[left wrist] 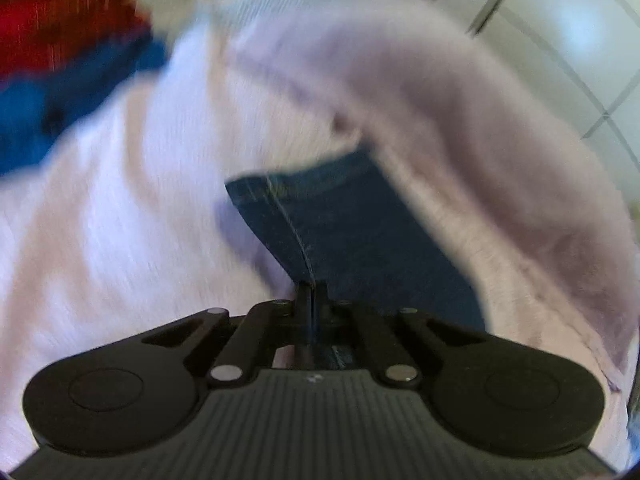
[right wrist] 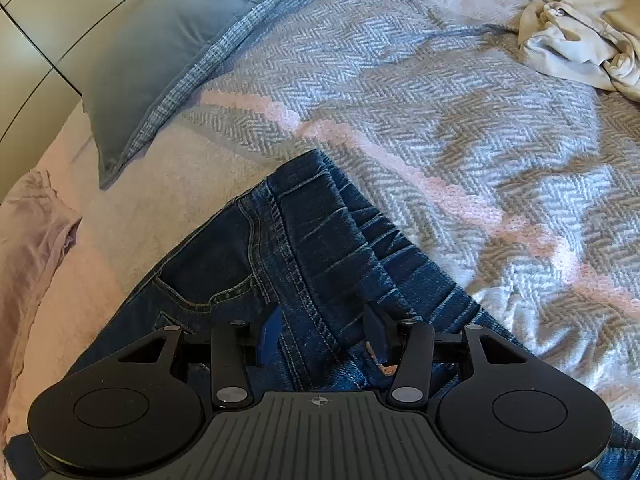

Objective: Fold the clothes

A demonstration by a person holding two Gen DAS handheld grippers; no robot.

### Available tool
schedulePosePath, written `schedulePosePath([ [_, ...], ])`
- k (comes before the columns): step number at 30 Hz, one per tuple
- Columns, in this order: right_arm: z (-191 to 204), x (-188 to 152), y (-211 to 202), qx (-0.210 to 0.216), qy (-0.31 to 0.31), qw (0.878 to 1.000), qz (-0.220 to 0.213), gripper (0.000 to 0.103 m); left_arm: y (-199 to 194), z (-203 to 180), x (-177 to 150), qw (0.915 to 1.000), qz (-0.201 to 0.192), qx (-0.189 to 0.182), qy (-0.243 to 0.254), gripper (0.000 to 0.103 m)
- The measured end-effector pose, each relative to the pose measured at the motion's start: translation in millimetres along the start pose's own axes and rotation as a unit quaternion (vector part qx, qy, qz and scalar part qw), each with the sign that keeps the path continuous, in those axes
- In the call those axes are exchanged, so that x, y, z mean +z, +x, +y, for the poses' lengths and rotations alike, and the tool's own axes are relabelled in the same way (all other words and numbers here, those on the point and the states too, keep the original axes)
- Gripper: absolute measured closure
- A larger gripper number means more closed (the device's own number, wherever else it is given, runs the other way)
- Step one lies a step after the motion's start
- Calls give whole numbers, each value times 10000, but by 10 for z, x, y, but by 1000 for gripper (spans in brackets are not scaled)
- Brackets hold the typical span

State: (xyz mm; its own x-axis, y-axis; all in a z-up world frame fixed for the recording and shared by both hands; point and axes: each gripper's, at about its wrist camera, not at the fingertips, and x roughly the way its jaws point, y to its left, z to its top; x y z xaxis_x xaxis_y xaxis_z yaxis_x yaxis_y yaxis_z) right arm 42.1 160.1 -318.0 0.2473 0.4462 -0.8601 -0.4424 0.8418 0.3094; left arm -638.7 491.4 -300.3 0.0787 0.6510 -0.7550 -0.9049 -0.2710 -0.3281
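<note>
Jeans (right wrist: pixel 304 264) lie spread on the bed (right wrist: pixel 460 128), waistband under my right tongs (right wrist: pixel 322 334), whose jaws stand apart around the denim, not yet pinching. My left tongs (left wrist: pixel 311 294) are clamped on a hem edge. I'd say close the right on the waistband, then lift both evenly so the fold lands straight.

You're in a home bedroom: a bed spread with a herringbone blanket (right wrist: pixel 420 92), a blue-grey pillow (right wrist: pixel 160 60) at ten o'clock, crumpled cream laundry (right wrist: pixel 580 28) at two o'clock, pale wardrobe doors (right wrist: pixel 36 40) behind.
</note>
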Motion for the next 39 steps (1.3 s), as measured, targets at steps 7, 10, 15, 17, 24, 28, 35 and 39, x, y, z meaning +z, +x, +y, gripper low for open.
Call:
schedulePosePath([
  [7, 24, 28, 23, 27, -223, 9997, -5, 54, -62, 52, -242, 9759, -146, 909, 1980, 97],
  [10, -7, 105, 18, 113, -335, 9994, -68, 54, 251, 222, -401, 9576, 328, 2080, 1965, 98],
  [15, -160, 420, -10, 659, -558, 9960, -227, 54, -200, 209, -327, 9853, -73, 1402, 974, 97],
  [17, -221, 552, 73, 959, -588, 9935, -156, 54, -405, 81, -356, 9906, 2, 1000, 929, 97],
  [24, -466, 811, 494, 1896, -700, 9784, 438, 54, -644, -328, -602, 9976, 555, -207, 367, 97],
  [28, -606, 904, 740, 2727, -768, 9543, 957, 54, -644, -510, -804, 9947, 825, -456, 419, 97],
  [35, -710, 1143, 886, 3176, -622, 9392, 1144, 54, -740, -726, -1093, 9921, 1028, -447, 560, 97],
  [39, -809, 1245, 824, 3248, -579, 9385, 1017, 54, -764, -848, -1216, 9904, 1106, -550, 621, 97],
])
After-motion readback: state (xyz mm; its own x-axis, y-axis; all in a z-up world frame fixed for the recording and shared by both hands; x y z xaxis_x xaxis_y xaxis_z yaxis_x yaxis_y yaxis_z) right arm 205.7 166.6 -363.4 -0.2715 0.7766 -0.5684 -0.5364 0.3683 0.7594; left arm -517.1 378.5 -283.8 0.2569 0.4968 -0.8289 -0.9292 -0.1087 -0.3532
